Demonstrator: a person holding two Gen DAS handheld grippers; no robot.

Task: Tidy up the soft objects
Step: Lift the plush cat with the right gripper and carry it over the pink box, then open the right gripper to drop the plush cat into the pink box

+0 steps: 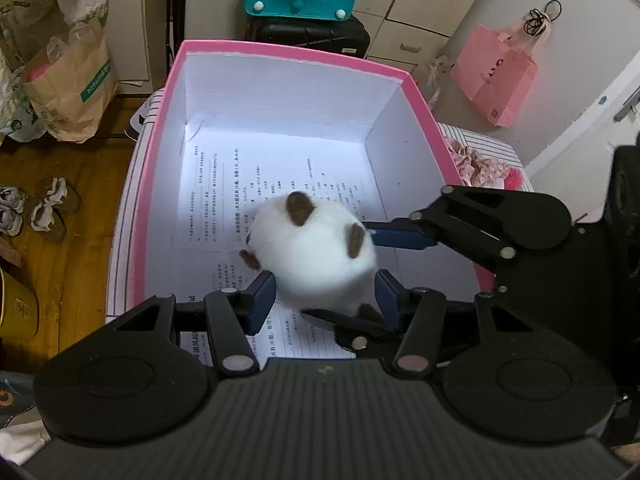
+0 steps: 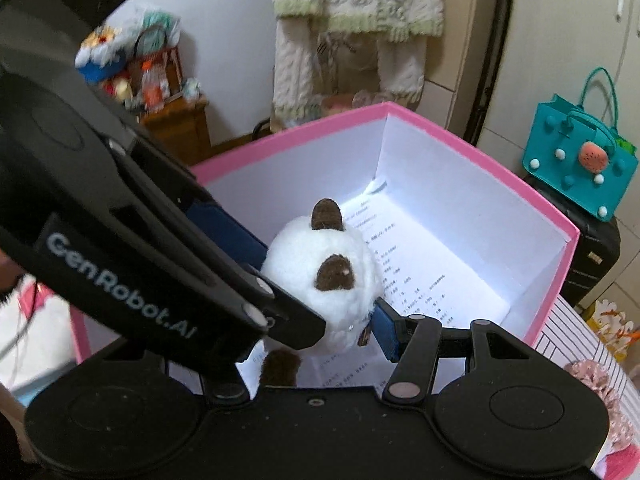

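Both tools, left (image 1: 326, 294) & right (image 2: 320, 320), clamp the white plush toy (image 1: 316, 252) over the pink box (image 1: 280, 50).

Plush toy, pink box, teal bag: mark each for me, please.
Plush toy (image 1: 316, 256): left wrist view, on its white body.
Pink box (image 1: 280, 50): left wrist view, on the far rim.
Teal bag (image 2: 576, 160): right wrist view, on its front panel.

A round white plush toy (image 1: 316, 256) with brown ears hangs inside the pink box (image 1: 280, 50). The box is open-topped, white inside, with printed sheets (image 1: 224, 200) on its floor.
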